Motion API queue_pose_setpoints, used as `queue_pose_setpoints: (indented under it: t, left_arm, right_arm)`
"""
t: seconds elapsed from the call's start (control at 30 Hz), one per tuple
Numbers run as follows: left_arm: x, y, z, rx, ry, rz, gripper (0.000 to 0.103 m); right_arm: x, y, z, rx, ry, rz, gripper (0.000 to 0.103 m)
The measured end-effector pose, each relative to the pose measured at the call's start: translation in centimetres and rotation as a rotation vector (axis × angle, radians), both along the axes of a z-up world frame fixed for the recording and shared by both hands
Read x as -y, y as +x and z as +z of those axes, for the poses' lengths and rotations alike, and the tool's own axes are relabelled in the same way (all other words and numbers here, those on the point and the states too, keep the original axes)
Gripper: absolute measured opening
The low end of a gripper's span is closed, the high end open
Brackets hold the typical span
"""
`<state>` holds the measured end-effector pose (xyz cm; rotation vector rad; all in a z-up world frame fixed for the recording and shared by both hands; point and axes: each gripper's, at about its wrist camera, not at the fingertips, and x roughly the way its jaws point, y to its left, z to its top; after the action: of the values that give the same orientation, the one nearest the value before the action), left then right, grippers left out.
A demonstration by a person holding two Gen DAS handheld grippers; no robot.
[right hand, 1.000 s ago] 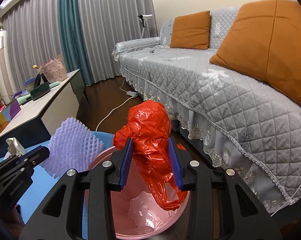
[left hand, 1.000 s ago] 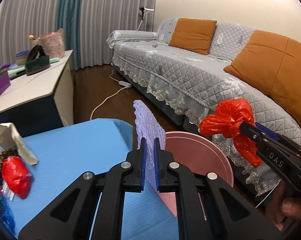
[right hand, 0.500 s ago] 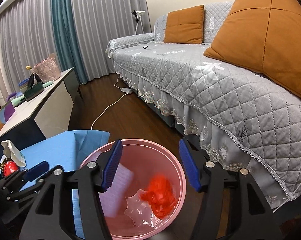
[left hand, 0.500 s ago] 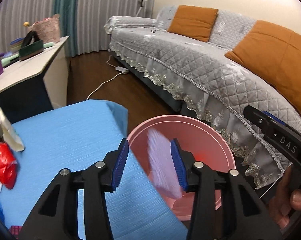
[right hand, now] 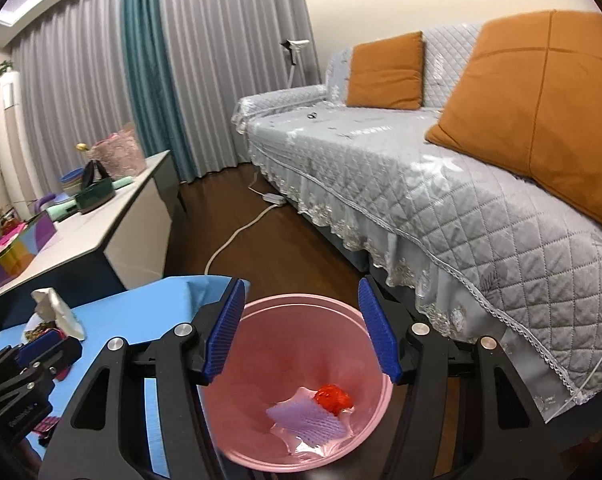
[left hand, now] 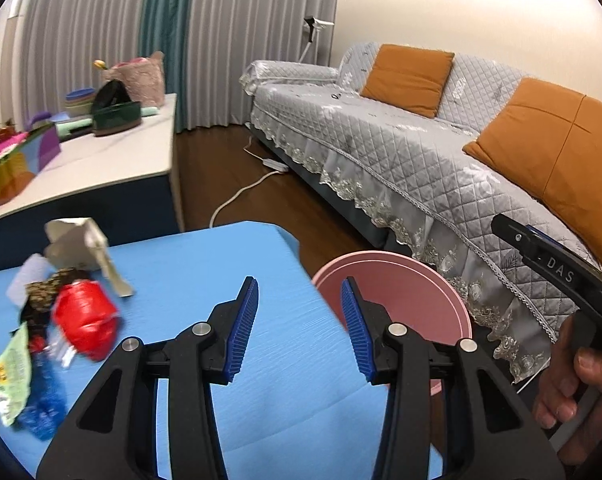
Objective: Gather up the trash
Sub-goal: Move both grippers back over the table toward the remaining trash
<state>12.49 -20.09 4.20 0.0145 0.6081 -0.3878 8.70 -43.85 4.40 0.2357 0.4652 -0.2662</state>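
Left wrist: my left gripper (left hand: 299,320) is spread, nothing between the pads, having just opened. Pink bin (left hand: 417,280) half hidden behind the right finger; its inside is out of sight. Trash pile (left hand: 61,320) on the blue table (left hand: 205,264), blurred.

Right wrist: right gripper (right hand: 301,336) spread and empty over the bin. Red bag (right hand: 333,398) and purple foam net (right hand: 309,420) lie at the bottom.

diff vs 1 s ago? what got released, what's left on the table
Both grippers let go: the left gripper dropped the purple foam net, the right gripper dropped the red plastic bag. Both pieces fell into the pink bin and lie at its bottom. Both sets of jaws have just been opening, nothing between the fingers now. Unchanged: the trash pile on the blue table.
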Motion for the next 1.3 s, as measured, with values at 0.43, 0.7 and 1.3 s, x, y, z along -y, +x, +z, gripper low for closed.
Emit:
queue_pose_setpoints:
  t: [0.43, 0.7, 1.3]
  left_arm:
    - [-6.0, -4.4, 2.2, 0.052, -0.001, 0.067, 0.043]
    - [-8.6, -5.8, 1.7, 0.06, -0.006, 0.104, 0.043]
    - [-14.7, -7.5, 2.1, 0.084, -0.036, 0.213, 0.041]
  right_arm:
    - [-4.8, -2.8, 2.7, 0.063, -0.025, 0.105, 0.057]
    - [-6.9, -3.9, 3.2, 0.073, -0.068, 0.116, 0.051]
    - [-11.4, -5.2, 4.4, 0.069, -0.014, 0.213, 0.045]
